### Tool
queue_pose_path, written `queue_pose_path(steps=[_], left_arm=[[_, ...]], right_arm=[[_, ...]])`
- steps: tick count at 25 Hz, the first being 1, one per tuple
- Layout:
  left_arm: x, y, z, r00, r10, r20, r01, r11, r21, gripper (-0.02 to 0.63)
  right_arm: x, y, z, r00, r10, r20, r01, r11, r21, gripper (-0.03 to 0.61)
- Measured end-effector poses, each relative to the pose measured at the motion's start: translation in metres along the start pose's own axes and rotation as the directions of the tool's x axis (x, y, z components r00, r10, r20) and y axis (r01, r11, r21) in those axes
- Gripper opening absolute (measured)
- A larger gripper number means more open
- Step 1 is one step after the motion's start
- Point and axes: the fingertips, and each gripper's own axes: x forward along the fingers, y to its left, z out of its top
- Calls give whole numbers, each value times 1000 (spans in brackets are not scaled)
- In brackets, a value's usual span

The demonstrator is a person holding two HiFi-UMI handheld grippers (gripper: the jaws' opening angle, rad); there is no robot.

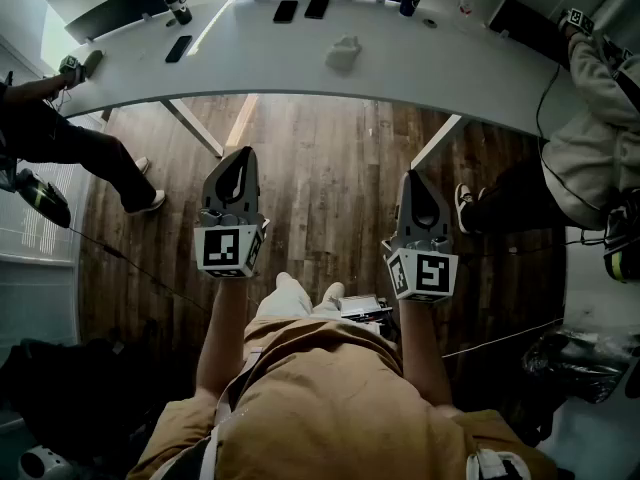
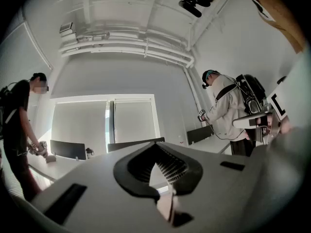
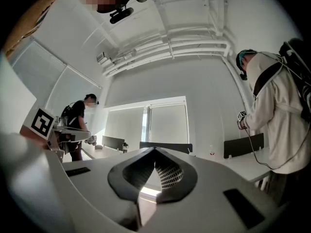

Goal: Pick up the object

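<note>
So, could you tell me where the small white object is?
Head view, upper middle: the small white object lies on the white table, down-right of two dark phones.

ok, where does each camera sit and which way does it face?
Head view: on the person's head, steeply down at wood floor and white table; shows left gripper, right gripper, forearms, torso.
Left gripper view: on left gripper, level along its shut jaws, toward window.
Right gripper view: on right gripper, level along its shut jaws, same window.
Shared: window, white table.
</note>
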Motion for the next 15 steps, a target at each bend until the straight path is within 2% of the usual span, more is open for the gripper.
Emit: queue_pose_path(steps=[4,8,15], left_arm=[[10,-6,-5,1000,-7,-2,7,1000,-12,6],[25,-3,-10,1000,-26,-1,26,999,-19,6],[73,6,-19,998,-65,17,66,997,-42,6]], right_arm=[[3,-5,-4,1000,24,11,-24,999,-21,6],[15,-8,-9,1000,15,-3,-15,1000,-19,6],[49,-14,-22,999,12,-39,-14,998,-56,6]])
